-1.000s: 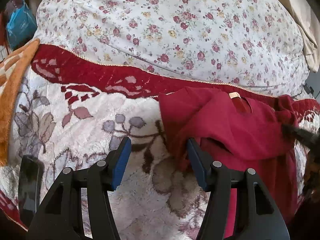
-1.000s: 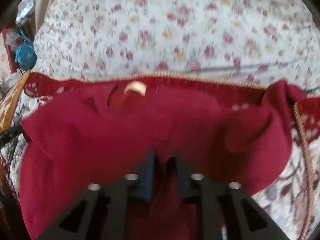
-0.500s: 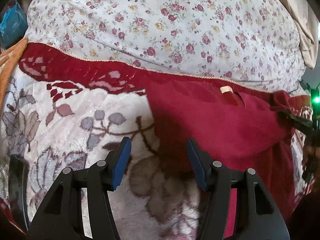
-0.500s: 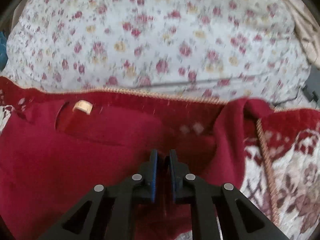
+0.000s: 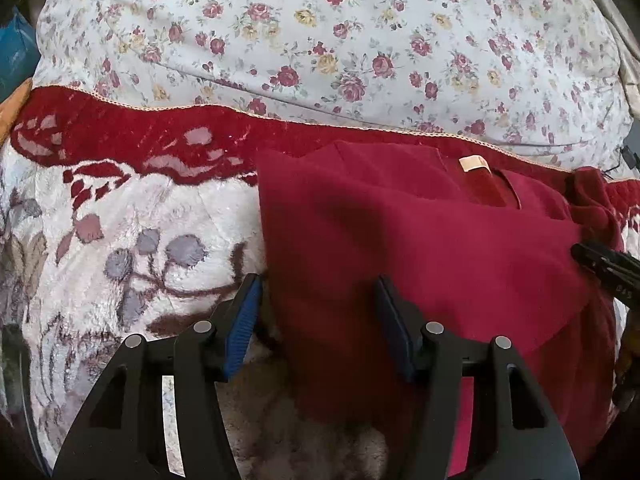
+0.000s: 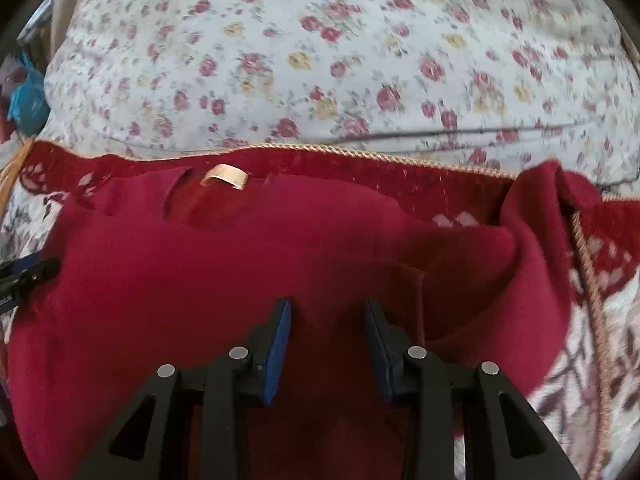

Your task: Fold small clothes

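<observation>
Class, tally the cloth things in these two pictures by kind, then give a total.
Red garment: 1
Patterned blanket with red border: 1
Flowered quilt: 1
Orange cloth at the left edge: 1
Total: 4

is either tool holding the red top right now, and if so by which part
Nothing is held. The right tool is opening, its pads clear of the red top beneath it. The left tool stands open over the top's left edge, not pinching it.
</observation>
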